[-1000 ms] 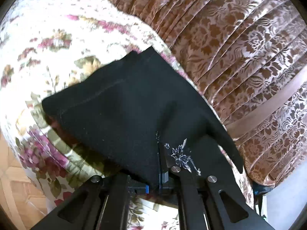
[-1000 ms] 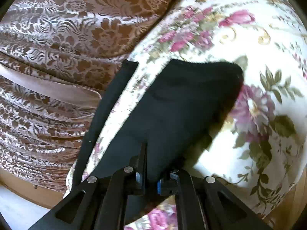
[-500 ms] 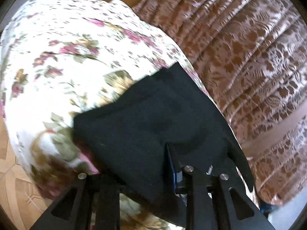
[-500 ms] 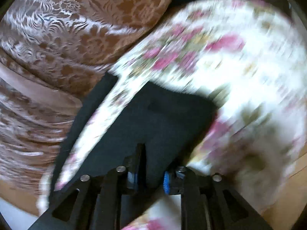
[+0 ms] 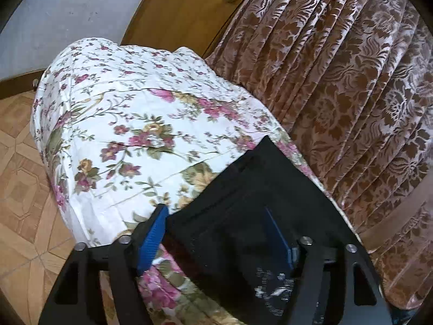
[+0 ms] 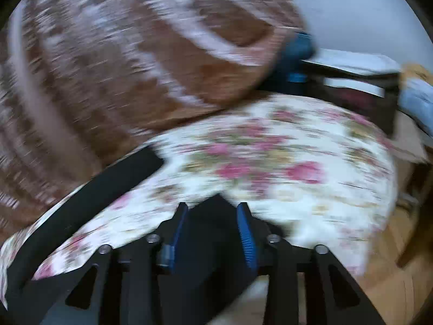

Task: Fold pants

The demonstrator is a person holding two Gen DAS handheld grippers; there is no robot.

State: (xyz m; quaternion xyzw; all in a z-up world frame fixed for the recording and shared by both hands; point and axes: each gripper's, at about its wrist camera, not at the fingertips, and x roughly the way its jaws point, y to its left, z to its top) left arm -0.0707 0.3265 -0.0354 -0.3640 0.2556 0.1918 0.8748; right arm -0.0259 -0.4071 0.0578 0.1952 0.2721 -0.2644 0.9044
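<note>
The black pants lie folded on a floral bedspread. In the left wrist view my left gripper is open, its blue pads spread wide, with the pants' corner lying between them. In the blurred right wrist view my right gripper is open too, its blue pads apart over a black fold of the pants. A long black strip of the pants runs along the bed's left edge.
A brown floral curtain hangs beside the bed and also shows in the right wrist view. A wooden cabinet stands behind. Patterned wooden floor lies left of the bed. Books or boxes sit beyond the bed.
Both grippers held the pants shut a second ago; both have opened and let go. The pants now lie on the bedspread. The right view is swinging fast, and both grippers have pulled back.
</note>
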